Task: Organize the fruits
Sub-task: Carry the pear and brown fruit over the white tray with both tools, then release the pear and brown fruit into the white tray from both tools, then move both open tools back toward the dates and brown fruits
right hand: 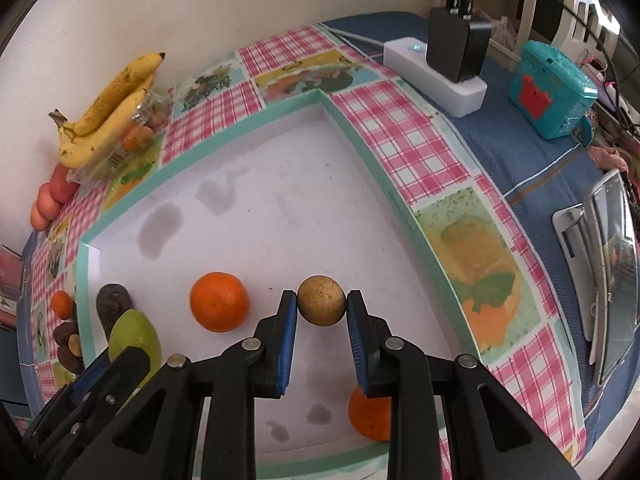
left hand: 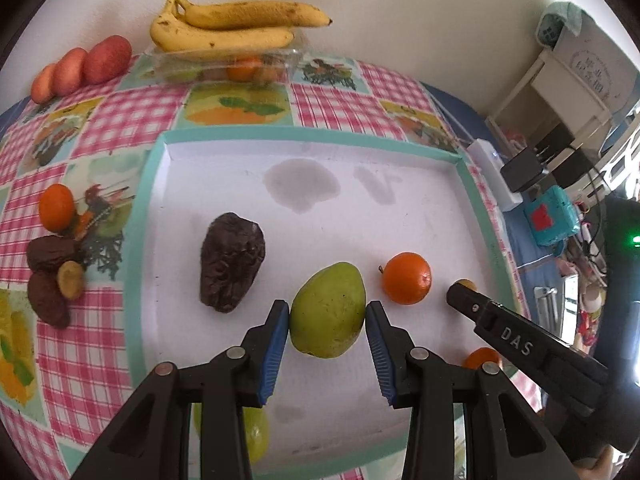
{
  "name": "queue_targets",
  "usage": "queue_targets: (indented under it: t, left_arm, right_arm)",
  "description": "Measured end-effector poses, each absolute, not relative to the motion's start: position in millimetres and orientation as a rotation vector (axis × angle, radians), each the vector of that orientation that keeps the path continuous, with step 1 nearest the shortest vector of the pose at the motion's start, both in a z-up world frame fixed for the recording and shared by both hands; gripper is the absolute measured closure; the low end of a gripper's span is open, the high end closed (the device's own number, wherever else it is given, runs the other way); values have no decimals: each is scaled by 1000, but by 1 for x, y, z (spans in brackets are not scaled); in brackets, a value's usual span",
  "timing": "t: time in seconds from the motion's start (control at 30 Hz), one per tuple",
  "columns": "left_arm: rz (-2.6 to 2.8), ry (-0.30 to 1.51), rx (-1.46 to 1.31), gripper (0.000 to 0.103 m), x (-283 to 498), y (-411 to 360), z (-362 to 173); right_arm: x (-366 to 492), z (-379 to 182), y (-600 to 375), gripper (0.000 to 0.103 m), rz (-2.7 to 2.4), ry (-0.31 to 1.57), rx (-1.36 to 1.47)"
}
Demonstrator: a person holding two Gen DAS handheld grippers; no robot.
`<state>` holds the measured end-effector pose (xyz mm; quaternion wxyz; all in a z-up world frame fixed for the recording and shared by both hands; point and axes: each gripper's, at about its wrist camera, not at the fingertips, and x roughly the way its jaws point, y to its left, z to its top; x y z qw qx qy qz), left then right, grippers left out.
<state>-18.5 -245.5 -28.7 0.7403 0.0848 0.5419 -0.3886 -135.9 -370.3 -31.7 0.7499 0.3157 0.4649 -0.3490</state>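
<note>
A white tray with a teal rim [left hand: 152, 184] [right hand: 360, 152] lies on the checked tablecloth. My left gripper [left hand: 327, 311] is shut on a green pear [left hand: 328, 310], low over the tray floor. My right gripper [right hand: 321, 302] is shut on a small round brown fruit [right hand: 321, 300] in the tray. In the tray also lie a dark wrinkled fruit [left hand: 232, 262] and an orange [left hand: 407, 278] [right hand: 219, 301]. The right gripper's finger [left hand: 472, 304] shows at the right of the left wrist view. The pear [right hand: 134, 338] shows at lower left of the right wrist view.
Bananas [left hand: 236, 24] rest on a clear box of fruit [left hand: 240, 66] at the back. Red fruits [left hand: 84, 66] lie at back left. An orange [left hand: 56, 206], dark fruits [left hand: 50, 254] and a small brown fruit [left hand: 71, 280] lie left of the tray. A power strip [right hand: 436, 74] stands right.
</note>
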Motion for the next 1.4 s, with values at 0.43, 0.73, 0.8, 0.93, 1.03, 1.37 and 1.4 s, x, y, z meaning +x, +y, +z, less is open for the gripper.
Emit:
queue_targets:
  t: [0.43,0.73,0.8,0.93,1.03,1.37,1.4]
  left_arm:
    - [-845,1203,203,61,-16,-250,-34]
    - [-826,1179,222,47,-13,-242,-16]
    - [-804,1170,234,42,-13,-239,-9]
    - [-752,1159,268,32,-9,-230,1]
    - [-688,1126,282,23,-1,-216,10]
    - [-506,1023,267,0,36,-156,28]
    - [-493,1012,263,0,40,-152,29]
  right_arm:
    - [-135,-35,-371,76,-769,1041,676]
    - [-134,-29,-371,59,-783,1045,669]
    - [-136,-25,-371,53,-787,1039,669]
    - [-138,-14,-370,46,-803,1022,650]
    - [-140,-7,-368,30,-813,1015,630]
    - [-139,2,-359,18,-795,1001,611]
    - [-138,2,-357,18,-791,999,610]
